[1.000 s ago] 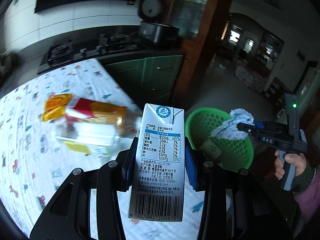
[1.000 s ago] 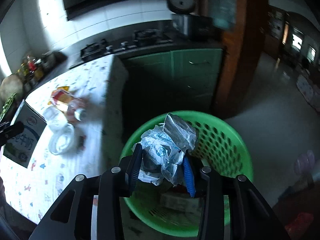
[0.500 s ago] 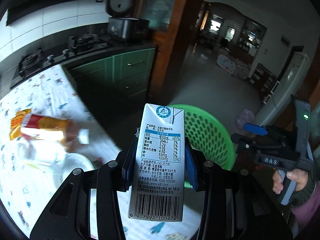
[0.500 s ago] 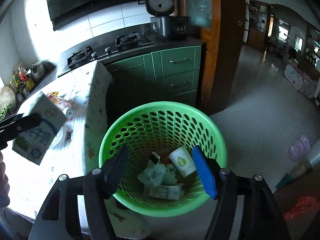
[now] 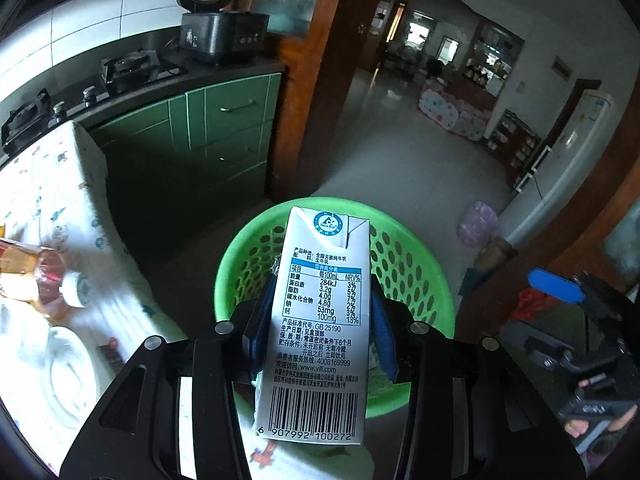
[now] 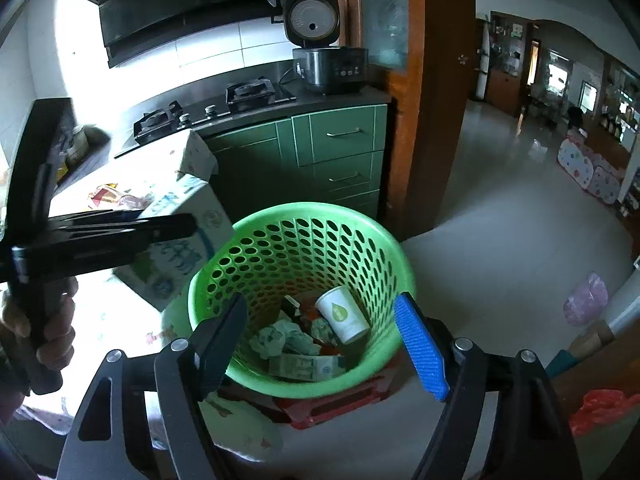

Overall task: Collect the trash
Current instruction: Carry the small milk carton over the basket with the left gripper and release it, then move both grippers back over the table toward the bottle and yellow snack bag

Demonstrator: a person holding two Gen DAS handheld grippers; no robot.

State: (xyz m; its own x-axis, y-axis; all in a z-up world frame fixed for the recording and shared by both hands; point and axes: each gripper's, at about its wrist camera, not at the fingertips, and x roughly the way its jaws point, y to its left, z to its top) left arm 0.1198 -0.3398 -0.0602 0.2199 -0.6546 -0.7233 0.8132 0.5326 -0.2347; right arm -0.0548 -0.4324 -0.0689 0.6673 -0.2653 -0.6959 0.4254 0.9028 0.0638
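A white milk carton [image 5: 320, 320] with a barcode stands upright between the blue pads of my left gripper [image 5: 320, 332], which is shut on it. The carton hangs over the near rim of the green perforated basket [image 5: 404, 248]. In the right wrist view the carton [image 6: 180, 248] sits just left of the basket [image 6: 304, 212]. My right gripper [image 6: 324, 344] hovers above the basket with its jaws opening and nothing between them. Inside lie a paper cup [image 6: 342, 314], crumpled paper [image 6: 280, 336] and a flattened carton [image 6: 306, 366].
The table with a patterned cloth [image 5: 60, 200] lies left of the basket and carries a lying bottle [image 5: 40, 276] and a clear plastic lid [image 5: 64, 368]. Green cabinets [image 6: 340, 148] and a wooden door post [image 6: 432, 120] stand behind. A red stool [image 6: 332, 404] is under the basket.
The right gripper let go of the crumpled paper, which now lies in the basket, and its jaws spread wide. The left gripper carried the carton from over the table to above the basket.
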